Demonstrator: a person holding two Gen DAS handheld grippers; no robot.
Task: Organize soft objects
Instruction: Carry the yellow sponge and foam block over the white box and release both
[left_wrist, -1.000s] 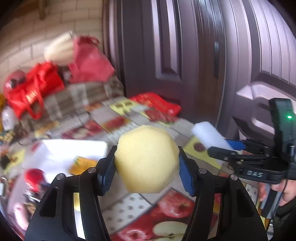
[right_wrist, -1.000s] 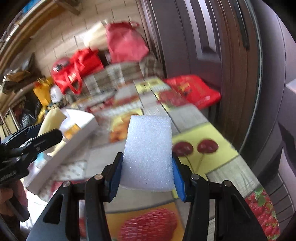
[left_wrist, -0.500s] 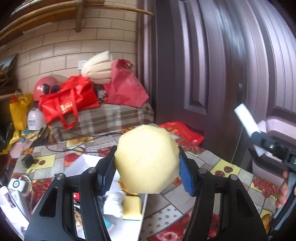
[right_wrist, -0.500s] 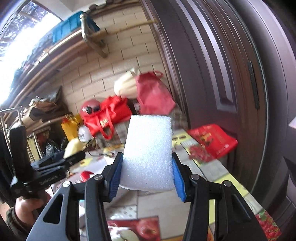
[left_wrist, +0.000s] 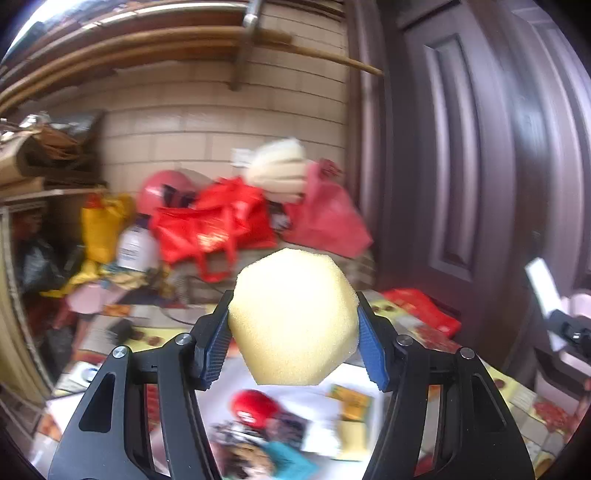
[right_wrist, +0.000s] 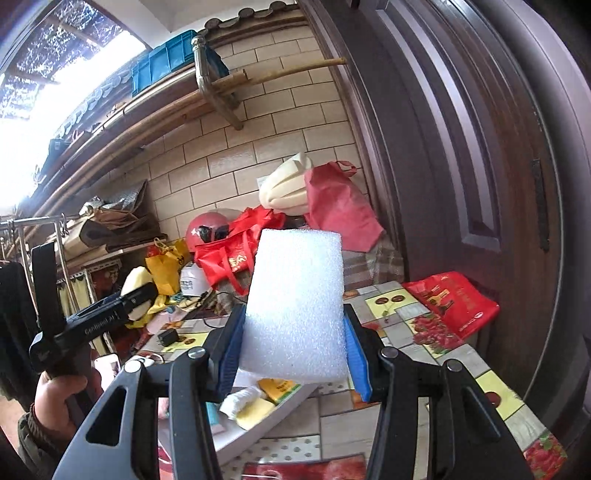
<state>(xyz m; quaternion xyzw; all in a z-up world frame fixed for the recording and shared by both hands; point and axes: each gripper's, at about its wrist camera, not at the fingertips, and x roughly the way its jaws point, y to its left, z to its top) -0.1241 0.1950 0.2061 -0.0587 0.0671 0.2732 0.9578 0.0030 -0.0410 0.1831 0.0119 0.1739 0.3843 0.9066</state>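
Currently both tools are raised well above the table (right_wrist: 413, 417), each holding one soft piece. At the centre of the left wrist view, the left gripper (left_wrist: 293, 341) is closed onto a yellow sponge (left_wrist: 293, 321), a rounded many-sided block gripped at its widest sides by the blue pads (left_wrist: 371, 352). At the centre of the right wrist view, the right gripper (right_wrist: 293, 360) clamps a white foam block (right_wrist: 297, 306) by its lower edges, most of it standing upright above the jaws. Both pieces look very light and squashy, so a gentle squeeze across the flat sides should hold them. Below, at lower centre, a white tray (right_wrist: 280, 410) already holds other small items.
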